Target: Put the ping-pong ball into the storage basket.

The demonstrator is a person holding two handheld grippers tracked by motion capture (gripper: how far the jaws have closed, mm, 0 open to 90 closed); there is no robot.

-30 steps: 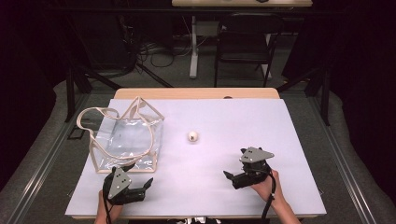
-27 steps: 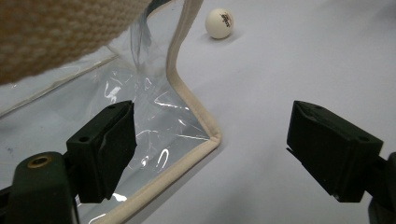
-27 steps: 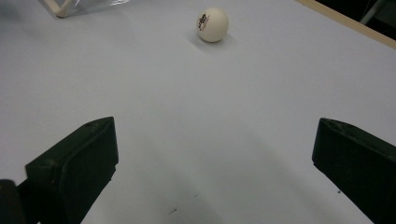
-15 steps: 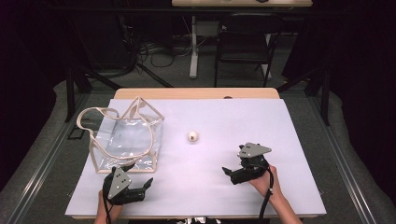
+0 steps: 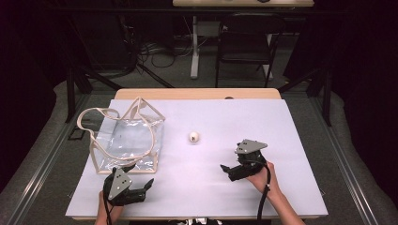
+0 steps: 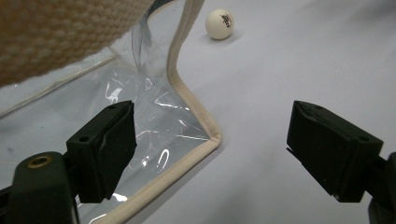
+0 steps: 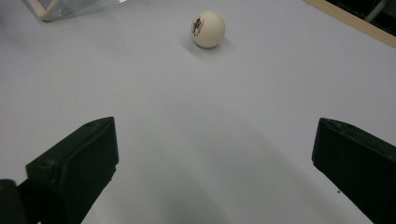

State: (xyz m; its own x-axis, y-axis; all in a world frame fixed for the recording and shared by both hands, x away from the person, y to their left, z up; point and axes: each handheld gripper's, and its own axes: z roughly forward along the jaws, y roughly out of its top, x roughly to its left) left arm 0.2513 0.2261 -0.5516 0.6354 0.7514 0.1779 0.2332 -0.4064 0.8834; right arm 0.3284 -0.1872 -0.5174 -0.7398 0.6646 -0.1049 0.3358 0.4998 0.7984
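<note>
While the white ball (image 5: pixel 193 137) sits untouched near the middle of the surface (image 5: pixel 291 140), just right of the clear bag (image 5: pixel 126 140), nothing appears to be done yet. Ahead of the ball, the right hand-held gripper (image 5: pixel 228 169) points at it with jaws spread wide and empty, well apart from it. Nearer the person's edge, the left hand-held gripper (image 5: pixel 143 187) is likewise released, its jaws straddling the bag's cream-trimmed corner (image 6: pixel 212 137) without visibly touching it. Judging from this, the reach, the grasp and whatever placing follows, likely into the bag, all remain.
</note>
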